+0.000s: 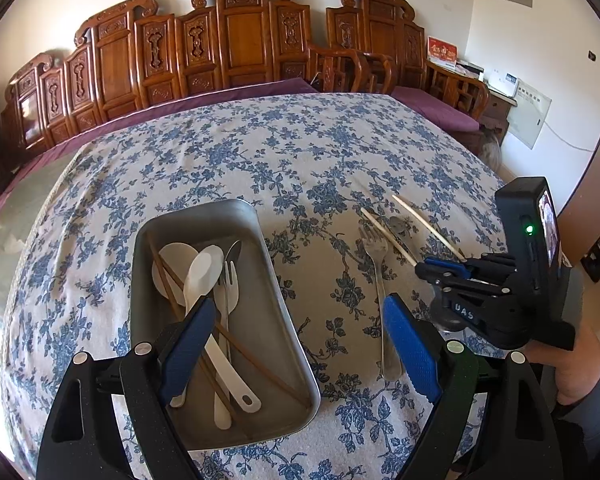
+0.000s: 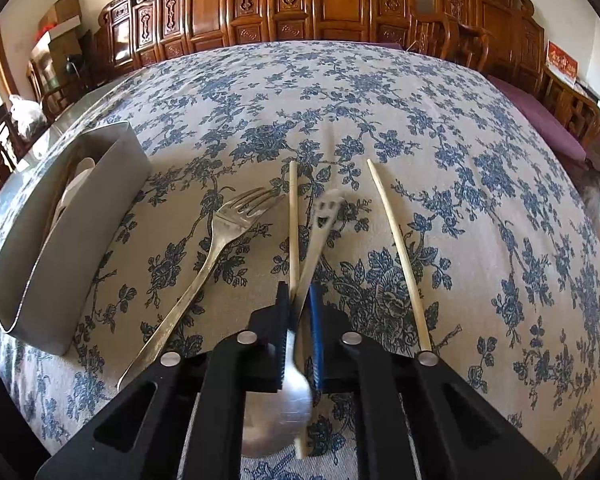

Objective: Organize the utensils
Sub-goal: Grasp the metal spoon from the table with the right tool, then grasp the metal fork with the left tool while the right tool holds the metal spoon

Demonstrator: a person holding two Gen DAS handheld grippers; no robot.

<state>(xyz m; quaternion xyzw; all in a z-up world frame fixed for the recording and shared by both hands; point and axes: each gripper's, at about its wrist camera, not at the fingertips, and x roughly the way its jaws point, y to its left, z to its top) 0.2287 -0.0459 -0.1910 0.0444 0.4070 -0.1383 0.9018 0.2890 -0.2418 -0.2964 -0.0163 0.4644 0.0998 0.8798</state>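
You are working over a table (image 1: 300, 152) draped in a cream cloth with blue flowers. The rectangular grey metal tray (image 1: 268, 320) is sitting on your left side of it, already carrying a white plastic spoon (image 1: 204, 268), a white plastic fork (image 1: 230, 280), a small metal spoon and a pair of thin brown chopsticks (image 1: 260, 364).

Your left gripper (image 1: 296, 352) is hanging over the tray's near right corner, its blue-padded fingers (image 1: 410, 348) standing wide apart and gripping nothing.

Your right gripper (image 2: 300, 300) is pointing down at the cloth to the right of the tray, its fingers (image 2: 315, 320) pressing closed on the handle of a small silver fork (image 2: 318, 236), whose tines are blurring ahead of them.

A large silver fork (image 2: 216, 240) is lying on the cloth between tray and gripper. Two pale wooden chopsticks (image 2: 396, 248) are lying either side of the gripped fork, the left one just beside it.
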